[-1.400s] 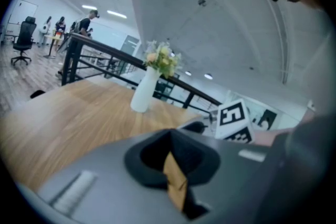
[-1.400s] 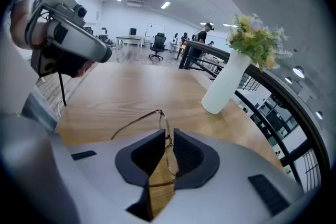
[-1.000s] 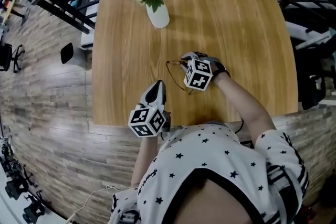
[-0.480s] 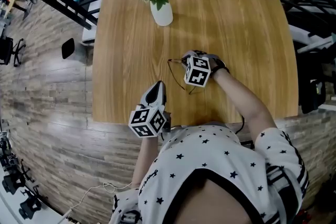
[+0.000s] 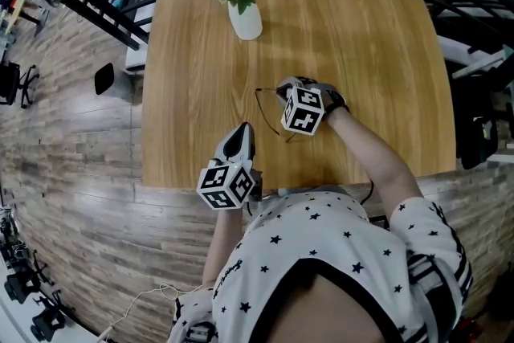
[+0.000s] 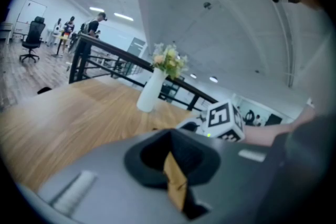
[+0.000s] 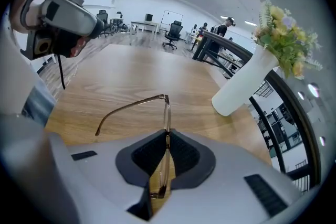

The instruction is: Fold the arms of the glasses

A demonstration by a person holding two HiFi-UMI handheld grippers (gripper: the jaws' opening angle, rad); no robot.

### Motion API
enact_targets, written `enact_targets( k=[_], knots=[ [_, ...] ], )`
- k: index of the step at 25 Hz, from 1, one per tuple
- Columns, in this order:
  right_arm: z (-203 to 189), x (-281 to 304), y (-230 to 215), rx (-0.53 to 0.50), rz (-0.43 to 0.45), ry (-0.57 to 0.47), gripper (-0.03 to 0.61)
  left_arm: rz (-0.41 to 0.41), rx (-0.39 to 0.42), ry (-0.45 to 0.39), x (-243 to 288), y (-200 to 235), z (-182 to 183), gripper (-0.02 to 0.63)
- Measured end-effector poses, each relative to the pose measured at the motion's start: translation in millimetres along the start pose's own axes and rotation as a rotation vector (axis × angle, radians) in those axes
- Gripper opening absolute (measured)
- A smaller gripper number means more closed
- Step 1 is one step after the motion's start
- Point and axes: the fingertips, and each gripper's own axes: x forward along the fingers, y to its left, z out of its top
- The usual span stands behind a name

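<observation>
Your right gripper (image 7: pixel 167 136) has its jaws closed on the glasses (image 7: pixel 167 113), pinching the front frame edge-on, so the lens rim shows as a thin upright line running straight away from you along the line of the jaws. That makes the long axis of the front piece point forward out of the jaws, toward the far side of the wooden surface (image 7: pixel 131 76). At the far end of the front piece, one arm (image 7: pixel 127 105) stands unfolded: it swings off to the left, roughly square to the front piece, and its tip curves down toward the wood. The other arm at the near end sits down between the pads, and you cannot tell how it lies. In the head view the glasses sit near the middle of the surface, just left of your right gripper. The white vase (image 7: pixel 239 86) of flowers (image 7: pixel 286 29) stands well apart from them at the far edge. Your left gripper (image 6: pixel 170 134) hangs over the near edge of the surface, apart from the glasses, with its jaws pressed together and nothing between them. Its own view looks across the wood toward the vase and your right gripper's marker cube (image 6: pixel 224 120).
</observation>
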Motion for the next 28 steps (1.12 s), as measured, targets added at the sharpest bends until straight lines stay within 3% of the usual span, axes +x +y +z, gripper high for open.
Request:
enact_targets(
  k=[28],
  knots=[
    [44,-117,46,0.216,-0.314,-0.113,0.020,-0.157,0.093,-0.012,-68,-27,-13,0.009]
  ],
)
